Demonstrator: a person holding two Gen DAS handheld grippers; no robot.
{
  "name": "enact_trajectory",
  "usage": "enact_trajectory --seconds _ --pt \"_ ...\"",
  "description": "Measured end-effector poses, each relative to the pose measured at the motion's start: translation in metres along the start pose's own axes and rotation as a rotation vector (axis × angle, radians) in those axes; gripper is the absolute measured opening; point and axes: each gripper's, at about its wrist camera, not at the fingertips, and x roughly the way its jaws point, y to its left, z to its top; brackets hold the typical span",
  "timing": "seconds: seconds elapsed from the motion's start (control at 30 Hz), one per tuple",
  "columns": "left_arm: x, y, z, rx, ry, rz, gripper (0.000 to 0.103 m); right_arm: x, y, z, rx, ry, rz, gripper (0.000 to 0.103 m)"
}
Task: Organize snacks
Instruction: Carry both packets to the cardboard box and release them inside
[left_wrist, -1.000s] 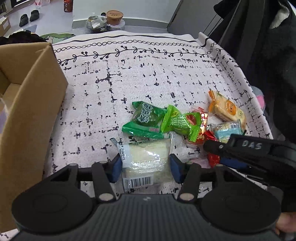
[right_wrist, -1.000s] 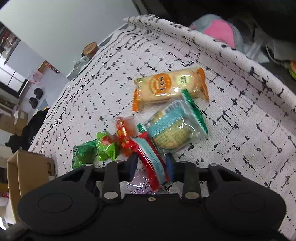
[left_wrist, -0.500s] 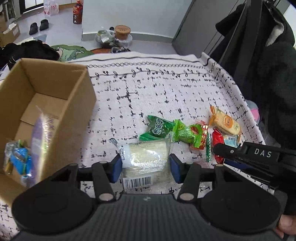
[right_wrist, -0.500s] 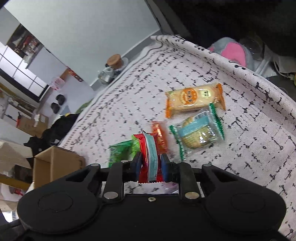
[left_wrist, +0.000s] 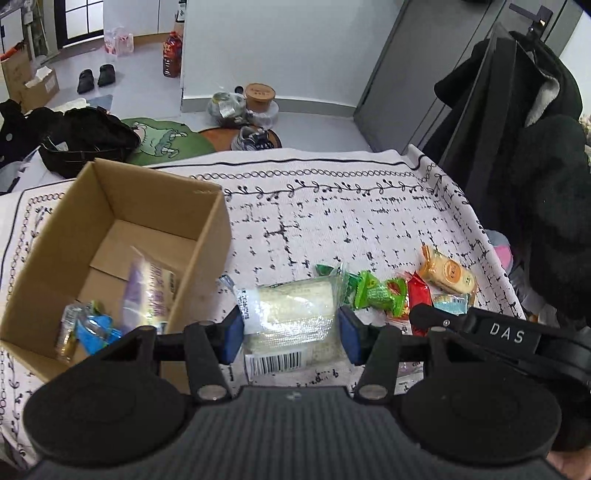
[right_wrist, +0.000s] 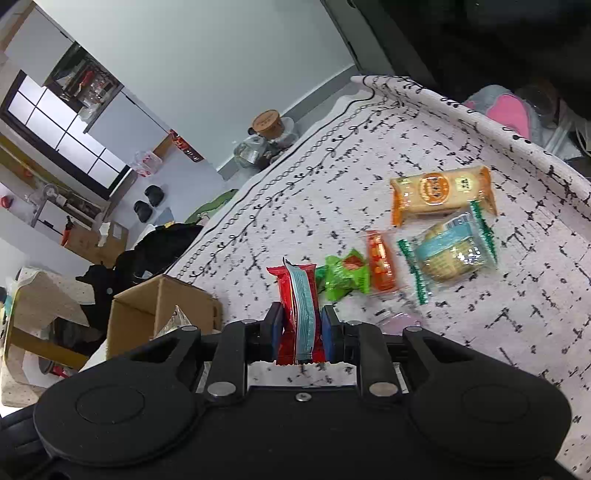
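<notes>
Both grippers are loaded. On the left, the left gripper (left_wrist: 291, 334) has its blue pads spread wide and closed on a clear pale packet (left_wrist: 291, 314), pinched across its breadth with the barcode end toward the camera; the packet looks lifted off the patterned cloth (left_wrist: 332, 206). That wide, flat hold probably suits a soft, bulky wrapper that would fold if taken by a corner. On the right, the right gripper (right_wrist: 302, 332) is closed nearly shut on a thin red and blue packet (right_wrist: 299, 295), held edge-on and upright, so the narrow gap matches its thickness.

An open cardboard box (left_wrist: 207, 229) stands on the cloth to the left, just beside the pale packet, most likely the place for collecting snacks. Inside it lie roughly three wrapped items, though they overlap and the count is unsure.

Four snacks clearly remain loose on the cloth in the right wrist view: one orange cracker packet (right_wrist: 441, 194), one clear packet with blue and green trim (right_wrist: 448, 254), one small orange-red packet (right_wrist: 380, 260) and one green packet (right_wrist: 345, 275). A pale purple wrapper shows beside the right gripper, too hidden to identify.
</notes>
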Motion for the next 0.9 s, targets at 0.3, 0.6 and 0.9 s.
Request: enact_trajectory --seconds 0.3,0.6,0.9 --pt "-0.02 0.021 0.008 -0.021 -0.033 0.019 0.052 -0.003 0.022 -0.006 0.001 -0.014 0.084 0.022" --pt "-0.041 0.052 0.02 -0.054 -0.077 0.055 0.052 -0.004 0.055 -0.01 -0.036 -0.025 0.148 0.021" --pt "-0.046 0.086 0.024 -0.104 -0.089 0.086 0.052 0.002 0.074 -0.017 -0.057 -0.021 0.175 0.021"
